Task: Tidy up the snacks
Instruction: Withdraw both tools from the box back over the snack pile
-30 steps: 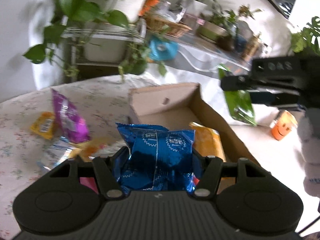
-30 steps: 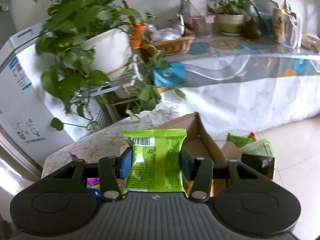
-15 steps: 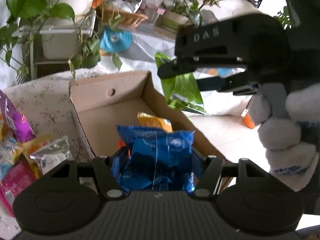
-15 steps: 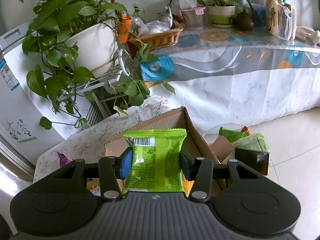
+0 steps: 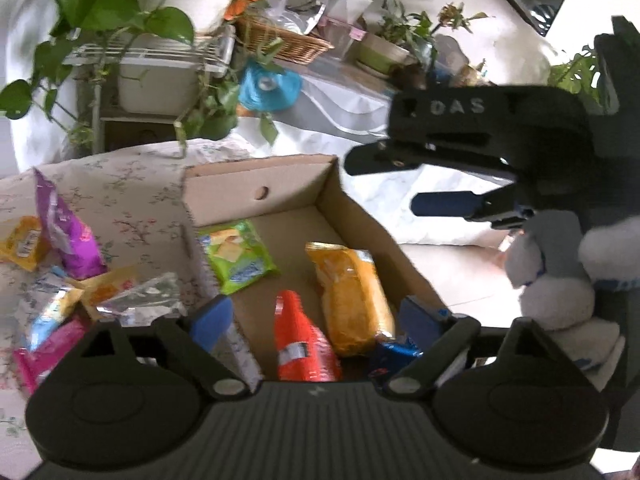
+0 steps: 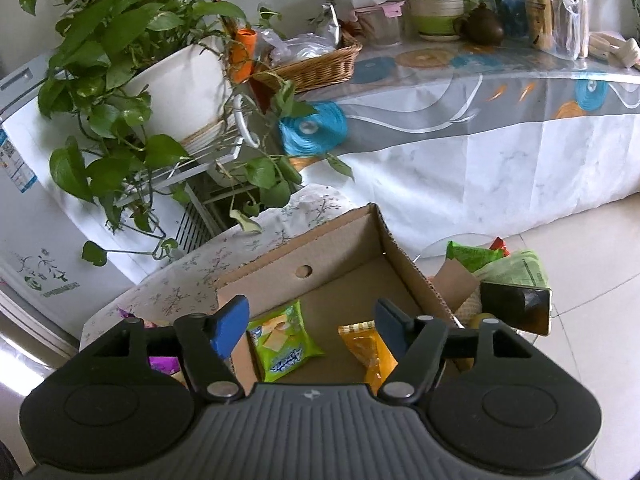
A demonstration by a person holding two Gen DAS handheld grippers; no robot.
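An open cardboard box (image 5: 288, 184) sits on the flowered tablecloth. Inside lie a green packet (image 5: 236, 256), a yellow packet (image 5: 352, 300), a red packet (image 5: 302, 344) and a blue packet (image 5: 394, 354), the last mostly hidden by my finger. My left gripper (image 5: 316, 320) hangs over the box with its jaws opening and nothing between them. In the right wrist view, my right gripper (image 6: 308, 318) is above the same box (image 6: 340, 252), jaws opening and empty, with the green packet (image 6: 284, 346) and yellow packet (image 6: 368, 352) below. The right gripper (image 5: 382, 184) also shows at upper right, in a gloved hand (image 5: 560, 280).
Loose snacks lie left of the box: a purple packet (image 5: 64, 236), a silver one (image 5: 148, 304), a pink one (image 5: 44, 352). Potted plants (image 6: 132, 80) and a draped table with a wicker basket (image 6: 316, 68) stand behind. On the floor, a container holds green packets (image 6: 472, 256).
Both grippers have opened. The blue packet left my left jaws and the green packet left my right jaws; both now lie in the box.
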